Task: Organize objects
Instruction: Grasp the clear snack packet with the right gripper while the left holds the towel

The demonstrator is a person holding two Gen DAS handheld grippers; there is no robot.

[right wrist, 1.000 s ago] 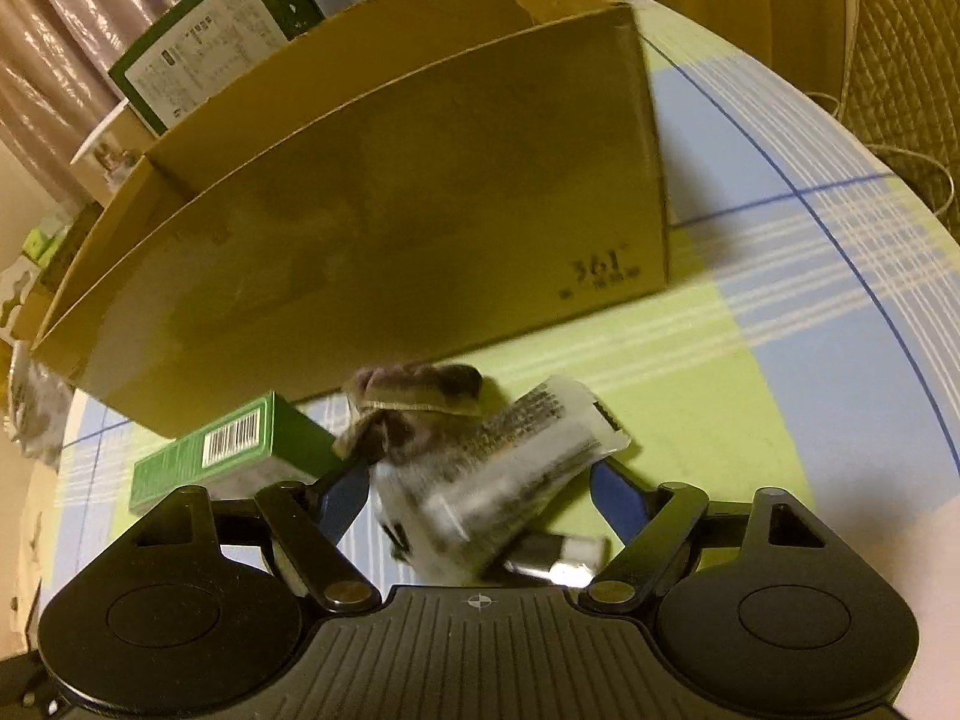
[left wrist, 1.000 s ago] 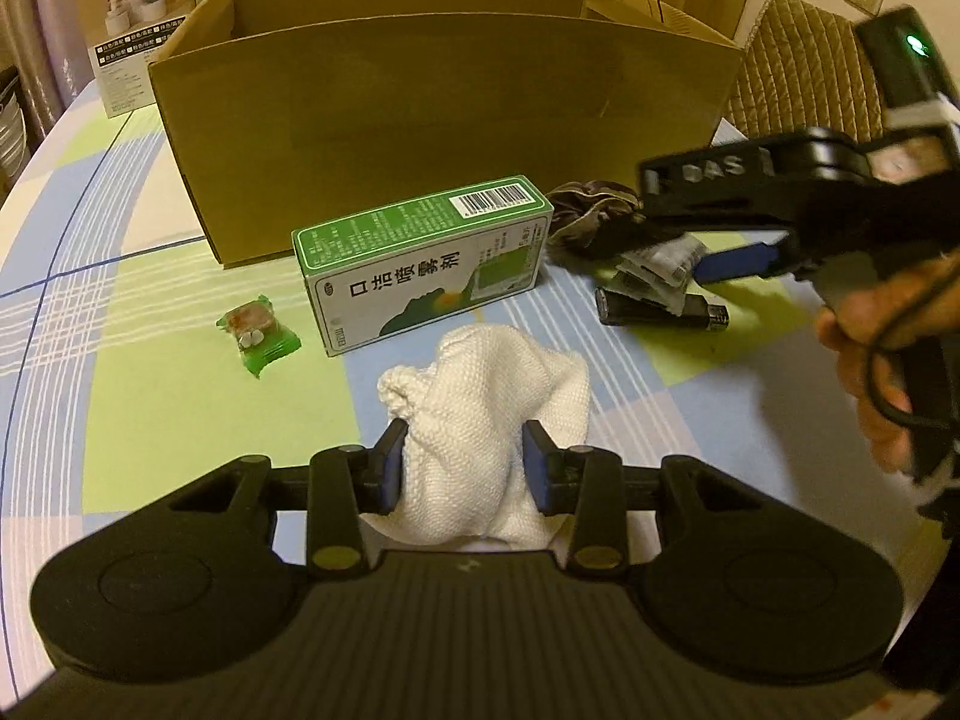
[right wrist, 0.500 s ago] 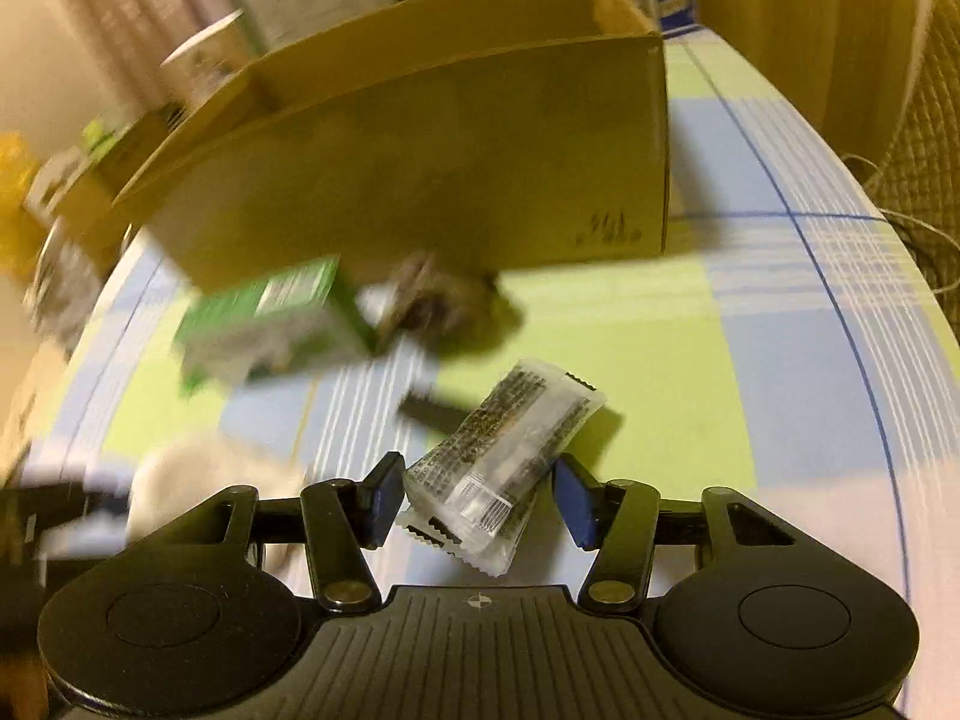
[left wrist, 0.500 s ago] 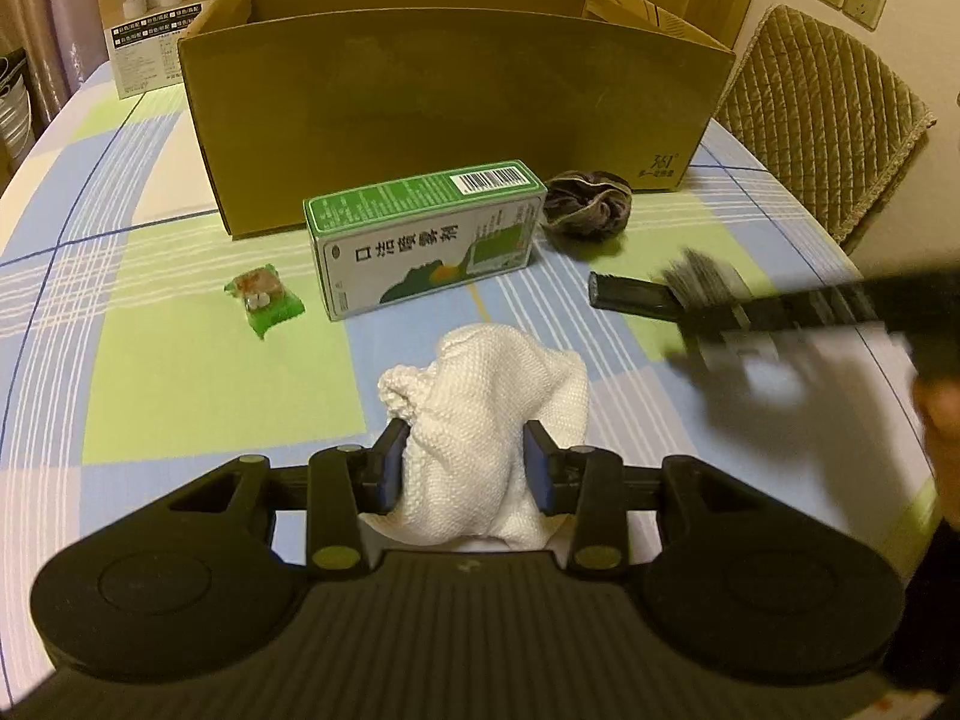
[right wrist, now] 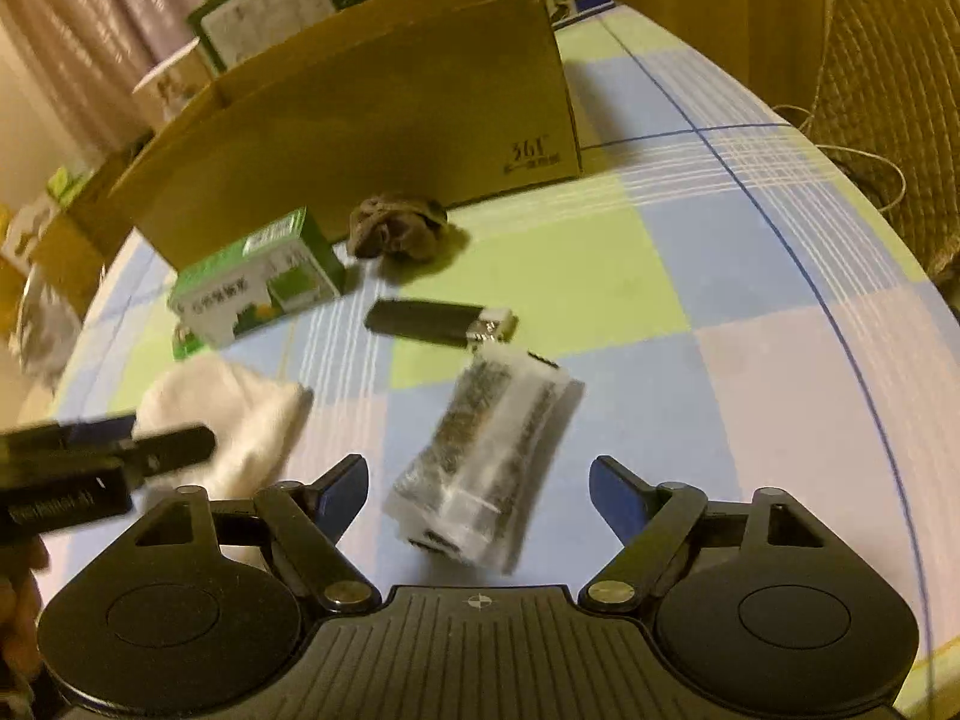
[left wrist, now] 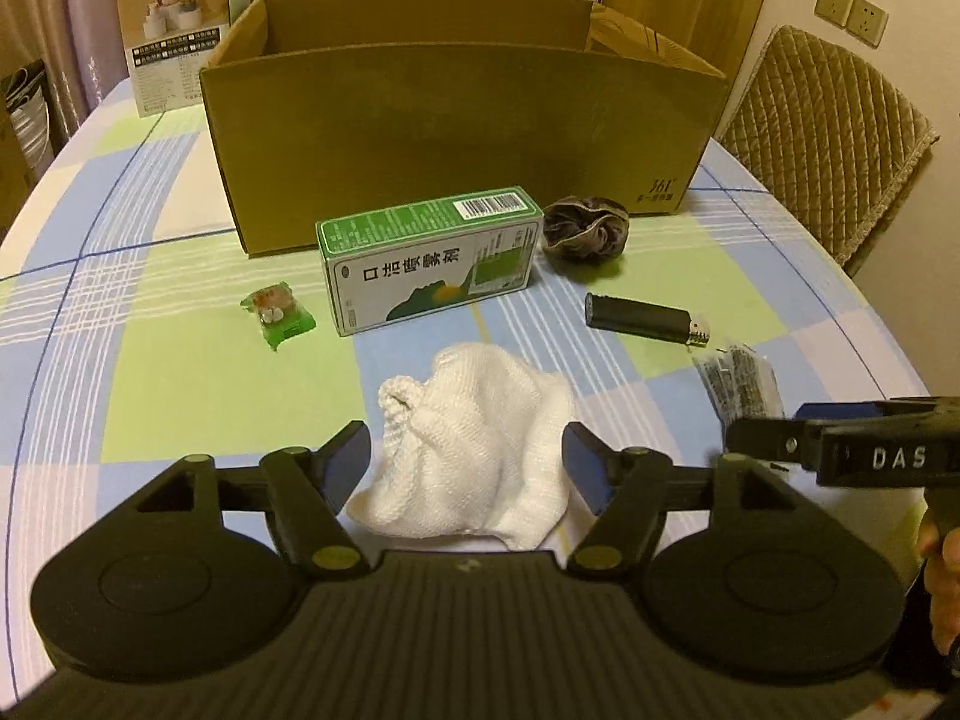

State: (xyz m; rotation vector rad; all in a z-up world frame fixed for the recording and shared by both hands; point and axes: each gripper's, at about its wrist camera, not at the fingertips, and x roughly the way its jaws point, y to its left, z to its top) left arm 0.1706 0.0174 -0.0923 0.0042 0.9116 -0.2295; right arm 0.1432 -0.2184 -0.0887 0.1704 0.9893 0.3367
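Observation:
A white knitted cloth (left wrist: 480, 414) lies crumpled on the checked tablecloth between the spread fingers of my left gripper (left wrist: 468, 455), which is open. My right gripper (right wrist: 480, 483) is open too; a clear snack packet (right wrist: 489, 456), blurred, sits between its fingers without touching them, and I cannot tell if it rests on the table. That snack packet (left wrist: 744, 381) shows beside the right gripper in the left wrist view. Farther off are a green medicine box (left wrist: 426, 258), a dark scrunchie (left wrist: 585, 225), a black USB stick (left wrist: 642, 318) and a green candy (left wrist: 277, 315). The open cardboard box (left wrist: 456, 138) stands behind them.
Printed product boxes (left wrist: 174, 48) stand behind the cardboard box. A quilted chair (left wrist: 828, 138) sits at the table's right side, where the rounded table edge (right wrist: 888, 420) curves close. A thin cable (right wrist: 864, 168) lies beyond that edge.
Both grippers have opened: the left let go of the white cloth, the right let go of the snack packet after carrying it back from the scrunchie toward the near right of the table.

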